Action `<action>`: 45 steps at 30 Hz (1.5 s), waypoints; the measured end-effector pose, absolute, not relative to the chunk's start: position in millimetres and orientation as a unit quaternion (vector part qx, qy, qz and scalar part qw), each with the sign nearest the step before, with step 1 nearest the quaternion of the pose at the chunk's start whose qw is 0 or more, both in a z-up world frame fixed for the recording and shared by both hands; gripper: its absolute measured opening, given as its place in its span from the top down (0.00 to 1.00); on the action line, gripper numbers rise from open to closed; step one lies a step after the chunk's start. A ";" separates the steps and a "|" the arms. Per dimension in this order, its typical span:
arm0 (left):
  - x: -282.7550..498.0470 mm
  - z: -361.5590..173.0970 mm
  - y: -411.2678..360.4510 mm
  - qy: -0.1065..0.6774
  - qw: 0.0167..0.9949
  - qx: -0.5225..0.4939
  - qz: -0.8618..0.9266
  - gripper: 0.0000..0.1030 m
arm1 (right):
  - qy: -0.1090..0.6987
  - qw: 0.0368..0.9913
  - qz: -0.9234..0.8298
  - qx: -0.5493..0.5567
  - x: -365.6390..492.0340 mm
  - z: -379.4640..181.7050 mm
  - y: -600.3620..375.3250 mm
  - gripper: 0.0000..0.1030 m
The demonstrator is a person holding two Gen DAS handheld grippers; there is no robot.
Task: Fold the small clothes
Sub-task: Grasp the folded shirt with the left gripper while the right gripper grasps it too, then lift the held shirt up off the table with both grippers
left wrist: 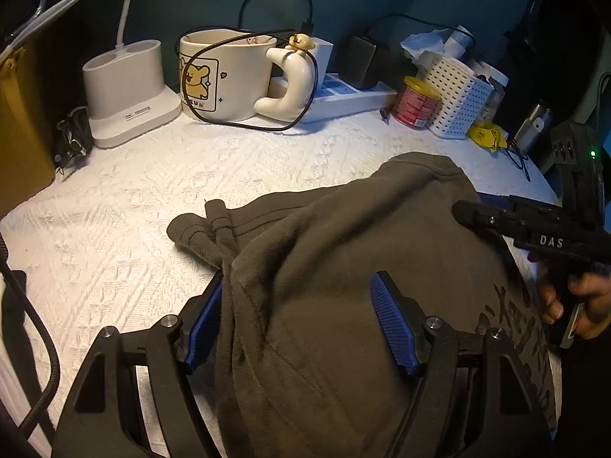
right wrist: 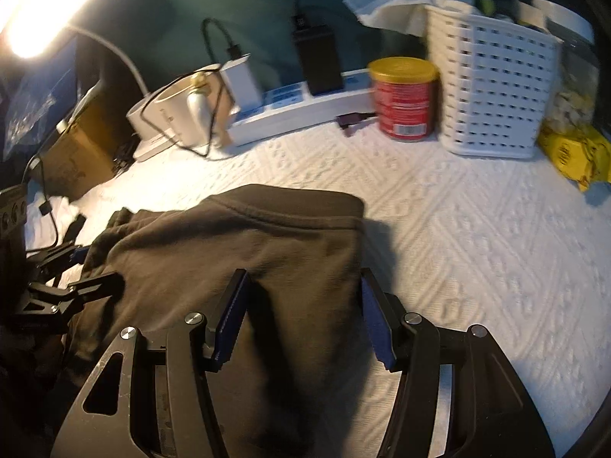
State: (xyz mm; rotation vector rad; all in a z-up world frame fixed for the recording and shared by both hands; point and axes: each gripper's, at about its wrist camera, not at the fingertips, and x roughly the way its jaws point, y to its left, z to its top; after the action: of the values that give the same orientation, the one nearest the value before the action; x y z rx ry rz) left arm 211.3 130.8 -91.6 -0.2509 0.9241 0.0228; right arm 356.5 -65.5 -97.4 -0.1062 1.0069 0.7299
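Observation:
A dark olive garment [left wrist: 343,267] with a drawstring [left wrist: 219,229] lies partly folded on the white textured cloth [left wrist: 133,198]. In the left wrist view my left gripper [left wrist: 298,278] stands open low over its near part. Cloth lies loosely between the blue pads [left wrist: 393,320], which do not press on it. My right gripper [right wrist: 303,276] is open too, straddling the garment's [right wrist: 229,252] right edge with slack fabric between its fingers. The right gripper [left wrist: 473,210] also shows at the garment's right side, held by a hand [left wrist: 573,301]. The left gripper [right wrist: 95,267] shows at the garment's left edge.
Along the back stand a white lamp base [left wrist: 126,87], a cream bear mug [left wrist: 225,76] with a black cable, a power strip [left wrist: 343,95], a red can [right wrist: 404,99], a white basket [right wrist: 488,84] and a yellow packet [right wrist: 573,152]. A cardboard box [left wrist: 19,133] stands at the left.

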 end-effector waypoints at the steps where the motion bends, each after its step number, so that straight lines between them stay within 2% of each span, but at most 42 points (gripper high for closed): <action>1: 211.5 -91.2 129.8 0.444 0.888 -0.119 0.010 0.29 | 0.470 0.812 0.341 -0.050 355.9 -97.5 -64.2 0.42; 7: 211.0 -91.7 121.7 0.437 0.892 -0.111 0.010 0.29 | 0.454 0.819 0.341 -0.078 348.2 -98.6 -55.1 0.41; 10: 211.4 -91.7 119.6 0.431 0.894 -0.117 0.011 0.36 | 0.446 0.819 0.348 -0.099 342.7 -99.6 -47.8 0.38; 12: 210.4 -92.2 118.7 0.425 0.896 -0.129 0.005 0.47 | 0.446 0.814 0.359 -0.100 340.8 -100.5 -43.7 0.38; 13: 210.1 -92.4 117.7 0.421 0.897 -0.135 0.004 0.50 | 0.444 0.814 0.358 -0.106 339.4 -100.6 -41.4 0.38; 15: 210.1 -92.6 115.8 0.418 0.897 -0.142 -0.004 0.68 | 0.440 0.810 0.367 -0.124 335.0 -100.3 -34.8 0.39; 18: 211.9 -92.9 111.0 0.419 0.895 -0.154 -0.012 0.71 | 0.432 0.809 0.371 -0.148 329.0 -100.1 -27.3 0.44; 23: 211.0 -90.4 99.9 0.418 0.897 -0.142 -0.019 0.74 | 0.433 0.795 0.401 -0.142 322.5 -98.9 -25.0 0.75; 24: 210.3 -89.7 98.6 0.417 0.898 -0.141 -0.019 0.74 | 0.431 0.795 0.402 -0.145 320.0 -98.2 -24.2 0.77; 45: 164.7 -48.5 68.4 0.347 0.927 -0.135 -0.039 0.75 | 0.391 0.823 0.397 -0.112 273.9 -40.2 -58.2 0.81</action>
State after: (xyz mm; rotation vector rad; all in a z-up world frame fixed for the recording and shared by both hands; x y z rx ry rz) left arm 164.7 68.4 -48.5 -0.2768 0.7121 -0.0802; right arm 273.9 -58.2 -40.2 -0.2388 0.8313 0.8437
